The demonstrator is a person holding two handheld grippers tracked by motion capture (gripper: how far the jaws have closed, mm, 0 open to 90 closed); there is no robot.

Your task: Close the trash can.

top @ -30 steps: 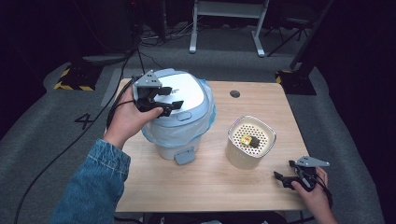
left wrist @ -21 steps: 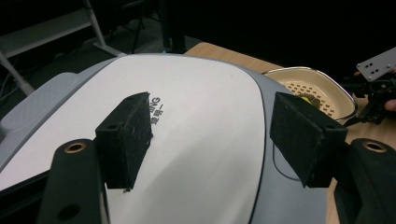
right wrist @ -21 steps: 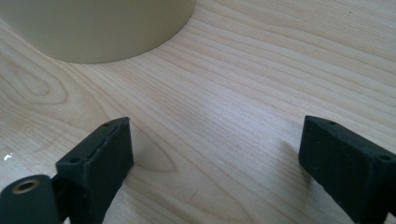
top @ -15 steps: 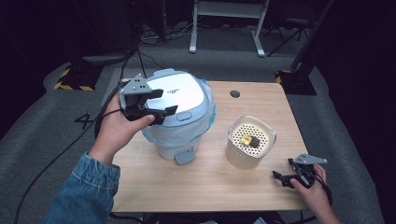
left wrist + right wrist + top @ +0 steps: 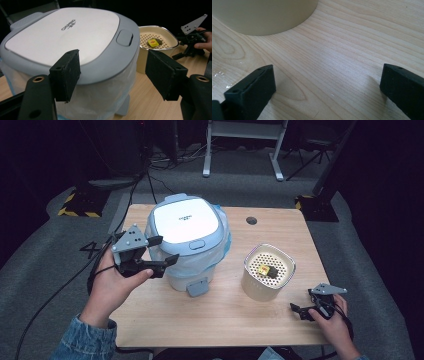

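Observation:
A grey bin with a white lid (image 5: pixel 187 222) and a clear bag liner stands on the left half of the wooden table (image 5: pixel 225 315). My left gripper (image 5: pixel 164 251) is open at the bin's left front side, level with the lid's rim. In the left gripper view the bin (image 5: pixel 75 37) sits just beyond the spread jaws of that gripper (image 5: pixel 115 72). A cream container (image 5: pixel 268 270) with a perforated insert holds a small yellow piece (image 5: pixel 263 268). My right gripper (image 5: pixel 303 301) is open, low over the table at the front right, with bare wood between its jaws (image 5: pixel 327 85).
A round cable hole (image 5: pixel 251 220) is near the table's far edge. The bin's grey pedal tab (image 5: pixel 196 287) pokes out at its front. Cables trail over the grey floor at the left (image 5: pixel 65 285). A white frame (image 5: pixel 242 145) stands behind the table.
My left gripper has drawn back from above the bin's lid, toward the person and to the left. The right gripper has stayed in place.

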